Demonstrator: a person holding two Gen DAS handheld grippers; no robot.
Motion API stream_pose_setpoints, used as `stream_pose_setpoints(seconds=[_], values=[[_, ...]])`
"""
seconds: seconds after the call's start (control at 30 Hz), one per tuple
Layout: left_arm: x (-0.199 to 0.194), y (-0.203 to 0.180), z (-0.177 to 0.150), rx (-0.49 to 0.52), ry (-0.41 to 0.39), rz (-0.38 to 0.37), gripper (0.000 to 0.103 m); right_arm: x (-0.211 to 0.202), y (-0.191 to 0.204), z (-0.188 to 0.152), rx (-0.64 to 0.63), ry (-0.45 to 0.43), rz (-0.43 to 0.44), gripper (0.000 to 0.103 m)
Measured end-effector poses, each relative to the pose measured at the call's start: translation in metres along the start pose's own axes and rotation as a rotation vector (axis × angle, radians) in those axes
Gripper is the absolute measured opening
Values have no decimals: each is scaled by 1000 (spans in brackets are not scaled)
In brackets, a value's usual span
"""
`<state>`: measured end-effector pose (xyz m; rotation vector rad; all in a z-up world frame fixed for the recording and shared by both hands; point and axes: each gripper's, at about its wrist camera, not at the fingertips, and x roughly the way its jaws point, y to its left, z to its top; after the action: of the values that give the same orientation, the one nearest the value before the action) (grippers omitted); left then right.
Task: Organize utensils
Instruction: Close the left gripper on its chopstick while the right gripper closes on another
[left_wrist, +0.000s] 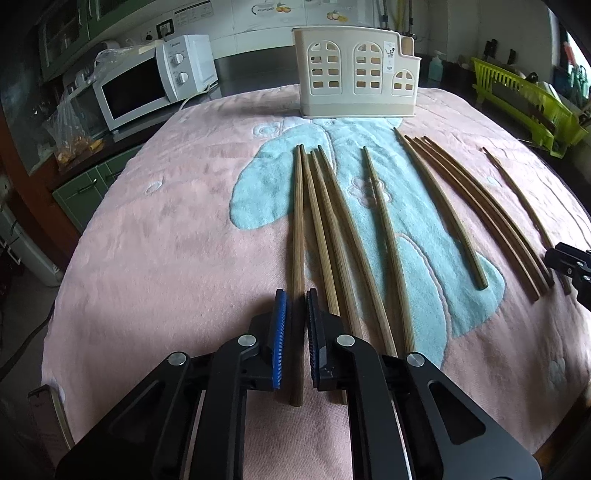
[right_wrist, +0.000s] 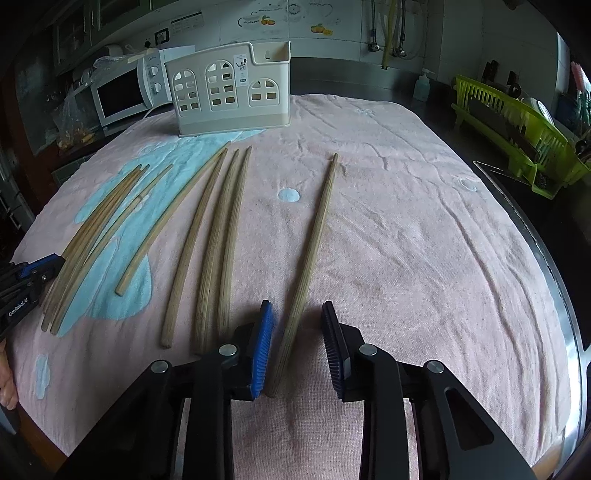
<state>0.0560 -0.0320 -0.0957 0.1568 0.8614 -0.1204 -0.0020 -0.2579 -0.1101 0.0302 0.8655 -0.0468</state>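
Several wooden chopsticks lie side by side on a pink and blue towel (left_wrist: 166, 221). A cream utensil holder (left_wrist: 354, 74) with arched window holes stands at the far edge; it also shows in the right wrist view (right_wrist: 229, 92). My left gripper (left_wrist: 296, 295) is closed around the leftmost chopstick (left_wrist: 297, 221), its pads against the stick's near end. My right gripper (right_wrist: 297, 306) is open, its jaws on either side of the rightmost chopstick (right_wrist: 314, 236), which lies on the towel (right_wrist: 406, 240).
A white microwave (left_wrist: 147, 81) stands at the back left. A green dish rack (right_wrist: 517, 122) stands on the counter to the right. A soap bottle (right_wrist: 423, 85) is behind the towel. The other gripper's tip shows at each view's side edge.
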Motion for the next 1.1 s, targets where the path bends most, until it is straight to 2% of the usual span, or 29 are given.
stream_pose_setpoints(seconds=[0.17, 0.27, 1.1], values=[[0, 3, 1, -20, 4, -16, 9, 0, -2, 1, 4, 4, -9, 13], [0, 5, 2, -33, 7, -31, 6, 0, -5, 1, 15, 6, -8, 10], [0, 4, 1, -18, -1, -51, 7, 2, 3, 3, 1, 22, -55, 11]])
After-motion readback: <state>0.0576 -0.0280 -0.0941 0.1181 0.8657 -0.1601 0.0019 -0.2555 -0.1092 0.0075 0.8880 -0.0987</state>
